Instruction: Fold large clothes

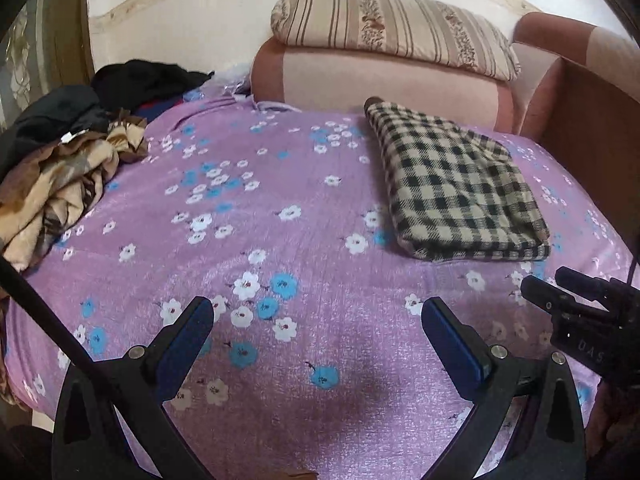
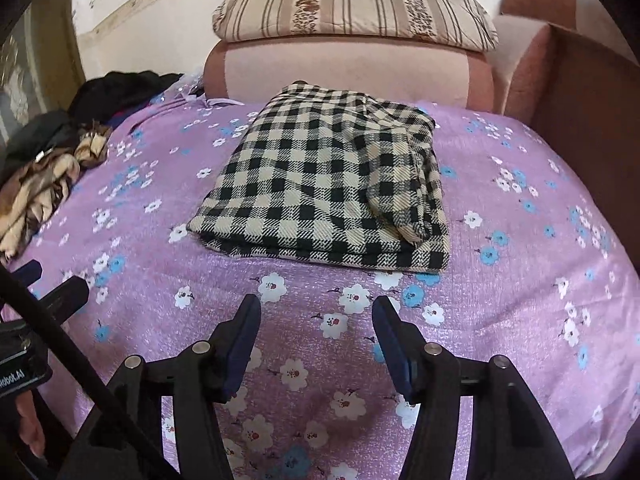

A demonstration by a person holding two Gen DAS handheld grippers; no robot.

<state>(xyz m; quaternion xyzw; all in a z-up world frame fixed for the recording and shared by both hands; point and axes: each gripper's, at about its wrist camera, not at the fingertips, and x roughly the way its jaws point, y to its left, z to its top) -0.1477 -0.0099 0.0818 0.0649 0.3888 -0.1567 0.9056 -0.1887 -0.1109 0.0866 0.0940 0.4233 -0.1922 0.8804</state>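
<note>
A folded black-and-cream checked garment lies flat on the purple flowered bed sheet. My left gripper hovers over bare sheet, below and left of the garment, open wide with nothing between its fingers. My right gripper points at the garment's near edge from a short way off, open and empty. The right gripper's tip shows at the right edge of the left wrist view. The left gripper's tip shows at the left edge of the right wrist view.
A heap of unfolded clothes, brown-patterned and black, sits at the sheet's left edge. A padded pink headboard with a striped pillow on top bounds the far side. A brown wooden panel stands at right.
</note>
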